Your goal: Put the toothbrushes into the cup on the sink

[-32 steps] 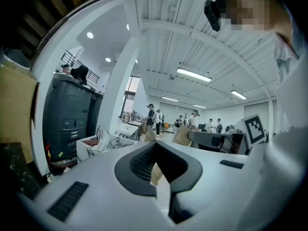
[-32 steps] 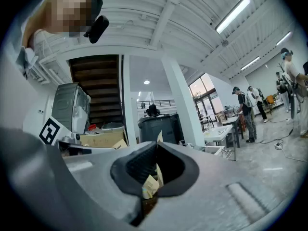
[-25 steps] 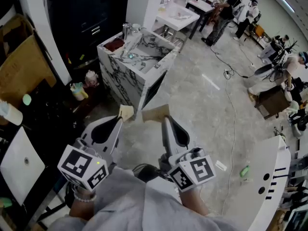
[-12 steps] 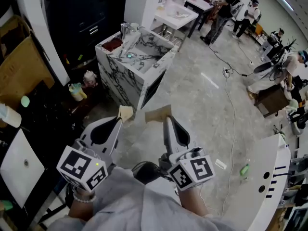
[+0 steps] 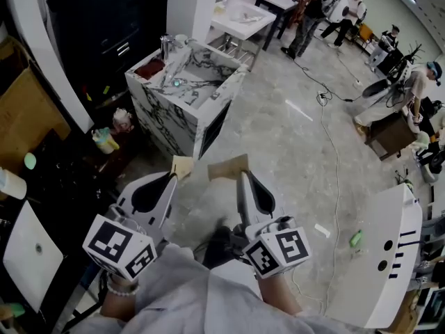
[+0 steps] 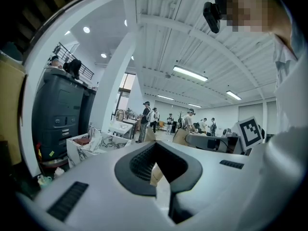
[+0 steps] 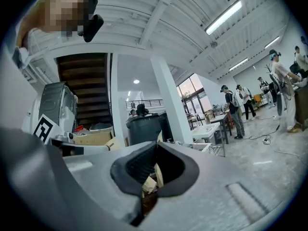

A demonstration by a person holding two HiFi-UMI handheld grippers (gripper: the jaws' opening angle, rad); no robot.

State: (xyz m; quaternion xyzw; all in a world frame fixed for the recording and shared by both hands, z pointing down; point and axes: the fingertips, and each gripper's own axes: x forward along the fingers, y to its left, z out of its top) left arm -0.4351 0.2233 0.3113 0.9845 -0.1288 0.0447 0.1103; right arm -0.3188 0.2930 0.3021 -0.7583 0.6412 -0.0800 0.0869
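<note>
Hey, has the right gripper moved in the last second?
Yes, slightly. In the head view the right gripper now sits a little further right of the sink's near corner than before, and it is not over the sink.

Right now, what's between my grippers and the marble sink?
Only bare grey floor, as the head view shows. The left gripper and right gripper are both held short of the sink.

A cable [image 5: 322, 99] lay across the floor [image 5: 278, 141]; people [image 5: 306, 16] stood at its far edge, a cardboard box [image 5: 24, 117] at its left.
</note>
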